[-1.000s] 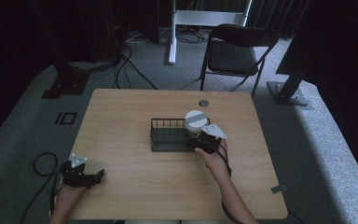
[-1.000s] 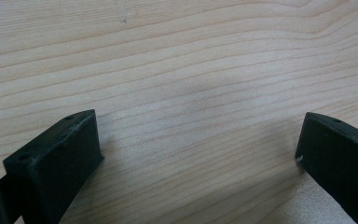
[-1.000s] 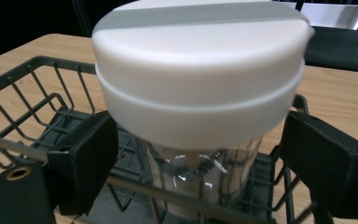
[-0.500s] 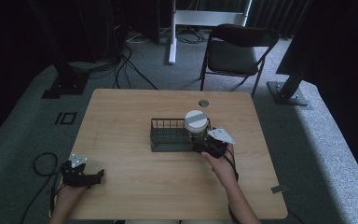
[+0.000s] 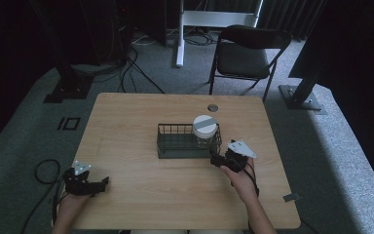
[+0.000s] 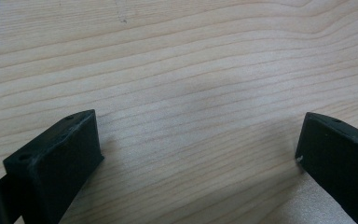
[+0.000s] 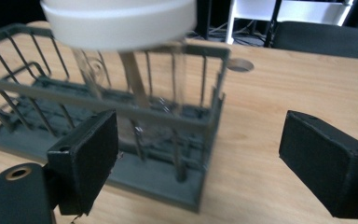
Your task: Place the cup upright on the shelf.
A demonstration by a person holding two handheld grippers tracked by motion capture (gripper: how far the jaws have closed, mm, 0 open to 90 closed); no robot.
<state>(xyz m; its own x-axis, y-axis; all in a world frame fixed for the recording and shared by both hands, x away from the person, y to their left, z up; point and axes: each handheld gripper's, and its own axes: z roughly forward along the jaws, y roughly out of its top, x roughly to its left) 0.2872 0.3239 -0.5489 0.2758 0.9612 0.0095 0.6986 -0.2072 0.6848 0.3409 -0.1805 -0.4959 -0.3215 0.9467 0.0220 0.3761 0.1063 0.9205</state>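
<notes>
A dark wire basket stands in the middle of the wooden table. A clear glass jar with a white lid stands upright inside the basket's right end. My right gripper is open just off the basket's near right corner and holds nothing. In the right gripper view the basket and the jar's lid loom close ahead of the right gripper, whose jaws are spread wide. At the table's near left corner my left gripper is open over bare wood, as the left gripper view confirms.
A round cable hole sits in the tabletop behind the basket. A black folding chair stands beyond the far edge. Cables lie on the grey floor at the left.
My right gripper has drawn back from the jar and basket toward the near edge. The jar stays in the basket. The left gripper has not moved.
</notes>
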